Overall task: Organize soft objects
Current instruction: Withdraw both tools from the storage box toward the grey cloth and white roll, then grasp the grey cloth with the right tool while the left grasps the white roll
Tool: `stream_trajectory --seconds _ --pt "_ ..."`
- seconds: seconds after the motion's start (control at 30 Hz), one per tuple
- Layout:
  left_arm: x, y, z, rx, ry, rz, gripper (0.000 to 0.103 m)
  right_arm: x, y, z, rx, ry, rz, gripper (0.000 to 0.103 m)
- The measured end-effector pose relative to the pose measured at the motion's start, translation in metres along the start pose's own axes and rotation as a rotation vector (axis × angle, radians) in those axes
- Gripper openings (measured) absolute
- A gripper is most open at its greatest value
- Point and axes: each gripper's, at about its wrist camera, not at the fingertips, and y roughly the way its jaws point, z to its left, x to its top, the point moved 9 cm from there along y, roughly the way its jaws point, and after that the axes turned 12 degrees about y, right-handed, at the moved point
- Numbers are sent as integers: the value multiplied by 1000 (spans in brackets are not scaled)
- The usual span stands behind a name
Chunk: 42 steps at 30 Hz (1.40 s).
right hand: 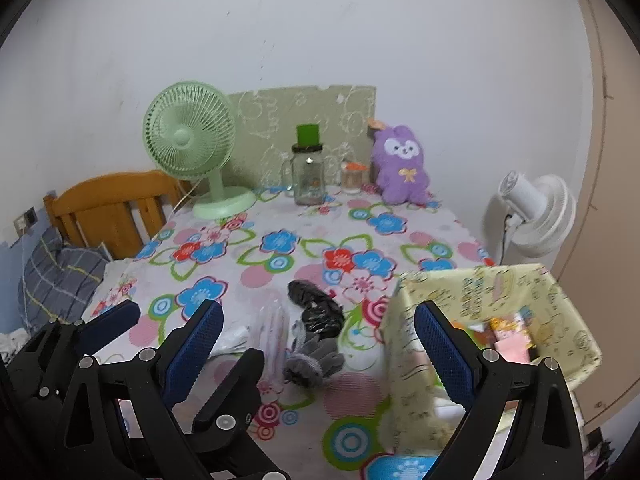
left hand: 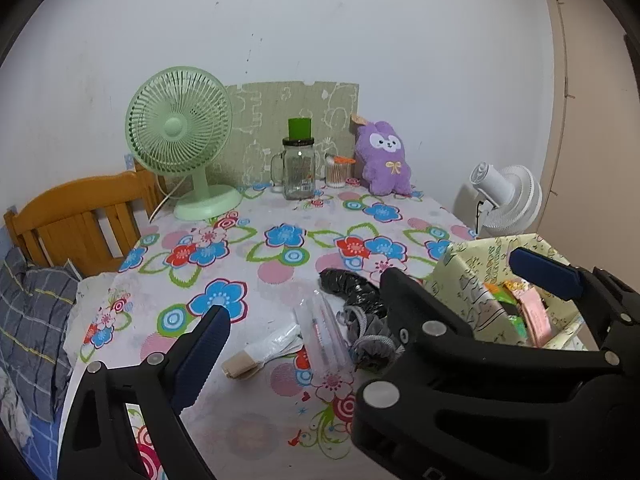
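Observation:
A grey glove (left hand: pixel 370 340) (right hand: pixel 314 358) lies on the floral tablecloth near the front, with a black crinkled bag (left hand: pixel 352 286) (right hand: pixel 316 304) just behind it. A clear plastic sleeve (left hand: pixel 324 332) (right hand: pixel 274 328) and a white plastic bag (left hand: pixel 276 342) lie to its left. A yellow patterned fabric box (left hand: pixel 480 280) (right hand: pixel 500 292) holding colourful packets stands at the right. A purple plush toy (left hand: pixel 382 158) (right hand: pixel 402 168) sits at the back. My left gripper (left hand: pixel 372 292) is open and empty. My right gripper (right hand: pixel 320 344) is open above the glove, its right finger over the box.
A green desk fan (left hand: pixel 180 136) (right hand: pixel 192 140), a glass mug jar with a green cup on top (left hand: pixel 299 164) (right hand: pixel 308 172) and a cotton swab jar (left hand: pixel 336 170) stand at the back. A wooden headboard (left hand: pixel 76 216) and a white fan (left hand: pixel 508 200) flank the table.

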Motion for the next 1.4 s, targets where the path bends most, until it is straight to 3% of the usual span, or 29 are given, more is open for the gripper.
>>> stream_trajectory --seconds 0.3,0.83,0.97,1.4 --pt "-16 17 13 2 -14 43 95 -16 23 12 19 -6 51 98" --pt "-47 56 42 40 -71 159 80 -42 65 22 31 -23 166 76" --pt "-53 68 43 39 -70 192 70 -46 74 20 11 -17 182 75" --pt "-66 101 43 33 -44 264 64 -61 107 10 -29 14 261 72"
